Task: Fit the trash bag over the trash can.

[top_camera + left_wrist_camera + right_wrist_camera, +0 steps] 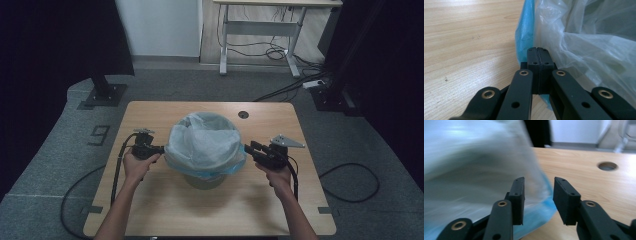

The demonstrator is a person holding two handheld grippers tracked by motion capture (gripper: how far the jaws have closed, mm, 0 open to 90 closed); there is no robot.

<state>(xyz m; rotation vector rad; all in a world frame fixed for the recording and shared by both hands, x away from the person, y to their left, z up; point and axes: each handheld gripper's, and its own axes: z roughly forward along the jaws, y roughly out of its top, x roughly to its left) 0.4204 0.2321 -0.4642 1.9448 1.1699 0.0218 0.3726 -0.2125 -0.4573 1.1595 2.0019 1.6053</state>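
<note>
Bin bag point(205, 142), pale translucent plastic w/ a blue hem, sits draped over a round container point(204, 181) near the middle of the wooden counter point(165, 205); the container's dark lower part shows just under the bag's front edge in the high view. Left tongs point(161, 149) are at the bag's left side, held level by the left hand point(137, 167), tips right at the plastic. In the left gripper view those tongs point(539, 53) are fully closed, pads pressed flat together, w/ the blue hem point(525, 32) just beside and touching the tips; can't tell for sure if a fold of film is pinched between the pads, since no plastic shows in the seam. Right tongs point(248, 149) are at the bag's right side, held by the right hand point(279, 176), grey three-cornered plate point(286, 141) on top. In the right gripper view the right tongs point(539, 195) stand roughly half open, gap clear btwn the pads, nothing gripped; the bag's blue edge point(541, 210) lies behind and below the left pad, not pressed by either. That view is motion-blurred on the bag side. A round cable hole point(243, 114) sits in the counter beyond the bag, toward the far edge, also visible at upper right in the right gripper view point(607, 166). Cables trail from both tongs off the counter's near side. Grey carpet floor point(45, 165) around the counter, and a second desk frame point(260, 35) stands farther back by the wall.
</note>
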